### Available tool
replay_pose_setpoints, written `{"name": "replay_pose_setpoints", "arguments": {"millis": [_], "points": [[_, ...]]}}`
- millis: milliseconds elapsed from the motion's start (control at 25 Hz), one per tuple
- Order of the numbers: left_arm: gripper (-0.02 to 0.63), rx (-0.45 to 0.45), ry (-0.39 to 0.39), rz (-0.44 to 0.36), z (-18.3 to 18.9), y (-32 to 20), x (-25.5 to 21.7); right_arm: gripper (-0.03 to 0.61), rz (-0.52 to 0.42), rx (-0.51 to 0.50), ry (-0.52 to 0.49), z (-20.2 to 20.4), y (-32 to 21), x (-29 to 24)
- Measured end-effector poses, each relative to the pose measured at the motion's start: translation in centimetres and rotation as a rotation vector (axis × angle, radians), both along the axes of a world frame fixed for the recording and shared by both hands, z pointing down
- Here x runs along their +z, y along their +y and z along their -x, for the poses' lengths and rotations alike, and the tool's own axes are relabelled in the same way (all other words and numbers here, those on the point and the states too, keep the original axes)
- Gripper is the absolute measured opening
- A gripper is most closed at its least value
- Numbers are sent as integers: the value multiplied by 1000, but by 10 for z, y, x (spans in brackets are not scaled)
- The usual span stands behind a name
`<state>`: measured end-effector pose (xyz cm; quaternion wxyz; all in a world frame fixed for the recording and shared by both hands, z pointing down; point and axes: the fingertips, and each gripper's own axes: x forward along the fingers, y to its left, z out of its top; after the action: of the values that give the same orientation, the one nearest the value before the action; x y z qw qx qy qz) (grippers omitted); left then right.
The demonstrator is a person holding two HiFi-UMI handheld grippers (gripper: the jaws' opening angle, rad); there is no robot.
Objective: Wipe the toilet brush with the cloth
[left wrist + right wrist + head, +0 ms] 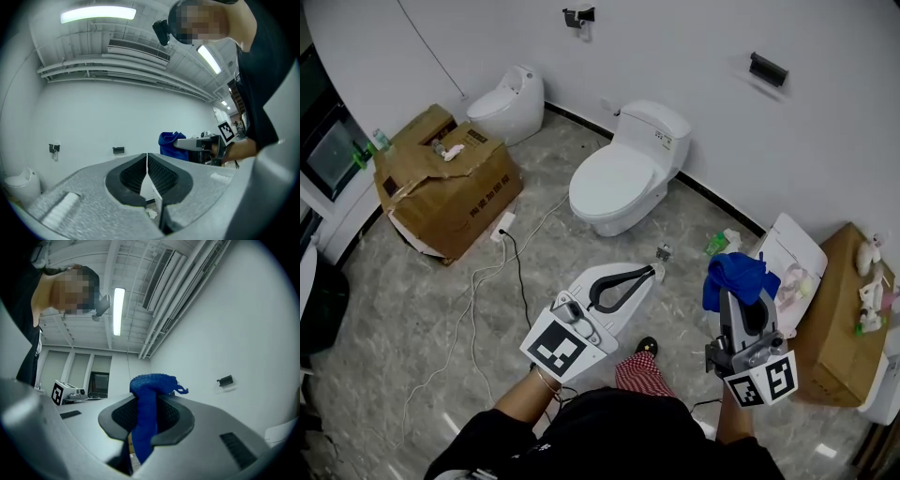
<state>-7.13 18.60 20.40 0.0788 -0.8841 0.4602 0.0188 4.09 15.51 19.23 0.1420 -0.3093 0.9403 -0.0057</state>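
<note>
Blue cloth (739,274) is clamped in the right gripper (146,401). The jaws pinch it mid-length, so a bunched wad stands above the tips and a tail hangs down behind them. I judge this grip deliberate: the exposed wad gives a soft working face for wiping, and the jaws themselves stay off the surface to be cleaned.

The left gripper (147,159) is clenched, its ribbed pads meeting along one line with nothing between them. I judge it is kept empty so that it can take hold of the brush and steady it when the time comes.

Both grippers are carried out in front of my body, roughly level, above the marbled floor (422,309) and well clear of everything on it.

Toilet brush: not located. I cannot pick it out in any view. A few small items lie on the floor near the wall, past the nearer toilet (623,173), but they are too small to identify. A second toilet (511,98) and an open cardboard box (450,187) stand further to the left.

Assessment: wiping has not begun. The cloth is ready, but the brush must first be found and picked up.
</note>
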Motion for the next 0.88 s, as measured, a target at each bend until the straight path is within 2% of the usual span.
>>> {"name": "replay_pose_setpoints", "arguments": {"millis": [440,880], "points": [[6,-46,-20,16,11,-40,3,77,10,-59,-16,18,-48,0],[6,-11,-24,16,-3,-89,-1,77,5,-62,-7,13,-93,-3]]}}
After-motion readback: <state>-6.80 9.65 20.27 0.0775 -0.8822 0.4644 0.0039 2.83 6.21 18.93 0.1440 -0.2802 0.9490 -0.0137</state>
